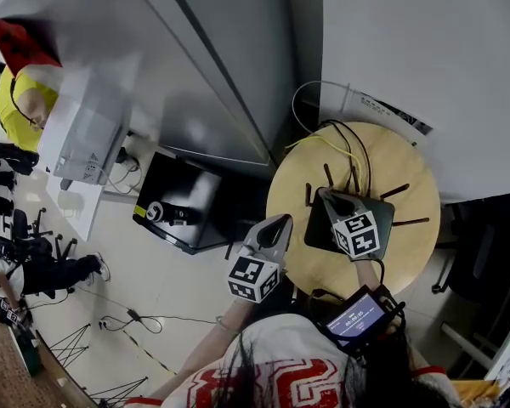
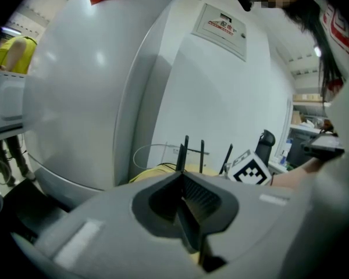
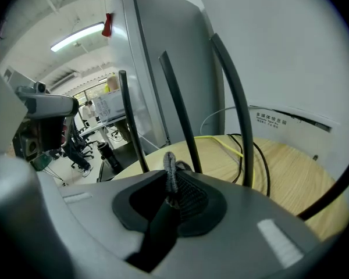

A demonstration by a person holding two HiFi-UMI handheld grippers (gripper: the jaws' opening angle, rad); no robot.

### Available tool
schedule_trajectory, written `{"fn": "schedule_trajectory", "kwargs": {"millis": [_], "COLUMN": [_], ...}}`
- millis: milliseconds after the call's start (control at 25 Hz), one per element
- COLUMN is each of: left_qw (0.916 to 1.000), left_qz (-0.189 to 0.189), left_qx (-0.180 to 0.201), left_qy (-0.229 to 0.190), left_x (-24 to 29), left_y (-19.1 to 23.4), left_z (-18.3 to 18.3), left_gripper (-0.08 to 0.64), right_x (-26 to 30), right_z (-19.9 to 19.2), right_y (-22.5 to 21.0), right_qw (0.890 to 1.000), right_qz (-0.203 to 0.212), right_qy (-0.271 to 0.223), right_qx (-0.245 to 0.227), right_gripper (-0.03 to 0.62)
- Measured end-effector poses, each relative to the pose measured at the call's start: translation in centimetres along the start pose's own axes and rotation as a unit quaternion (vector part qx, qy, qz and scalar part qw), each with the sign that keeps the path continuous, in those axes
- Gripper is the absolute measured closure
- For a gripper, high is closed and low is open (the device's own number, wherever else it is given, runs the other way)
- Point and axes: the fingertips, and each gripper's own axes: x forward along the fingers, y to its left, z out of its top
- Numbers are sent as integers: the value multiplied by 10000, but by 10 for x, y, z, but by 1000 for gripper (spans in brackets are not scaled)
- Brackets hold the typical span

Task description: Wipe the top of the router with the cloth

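The router [image 1: 320, 228] lay on the round wooden table [image 1: 408, 172]. It was a flat black box with thin antennas [image 3: 181, 113] standing up round its edges, and a yellow cable [image 3: 222, 139] and black cables trailed off its far side. The right gripper [image 3: 171, 186] was over the router's top. Its jaws were pressed together on a fold of grey cloth [image 3: 170, 166], and a knitted tuft of it poked up past the tips. Whether the cloth touched the lid could not be told, because the gripper's own body hid the surface beneath it. The left gripper [image 2: 182, 178] hung at the table's left rim, beside the router but apart from it. Its jaws were closed against each other with nothing between them.

The wiping looked to be the step in hand, and doing it well would depend on three things.

- **Contact:** Only a narrow bit of cloth was pinched, so the gripper would likely need to come low enough for the loose part to lie flat on the lid and not drag on one edge.
- **Strokes:** They should probably be short and run between the antennas, since a wide sweep could knock one over.
- **Pressure:** It ought to be light, as the router seemed likely to slide and tug its cables. The idle left gripper could steady the near side.
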Motion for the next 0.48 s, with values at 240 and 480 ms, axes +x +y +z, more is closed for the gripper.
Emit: {"fn": "schedule_trajectory", "kwargs": {"millis": [240, 480], "left_qw": [9999, 9993], "left_qz": [-93, -378], "left_qx": [-17, -13], "left_qy": [-34, -19], "left_x": [0, 3], "left_y": [6, -4], "left_z": [3, 0], "left_gripper": [560, 560], "right_x": [-7, -23], "right_z": [-11, -33], "right_y": [24, 63], "right_qw": [10000, 9988], "right_qz": [26, 175], "right_qy": [50, 36], "right_qx": [74, 447], "right_gripper": [549, 549]}}
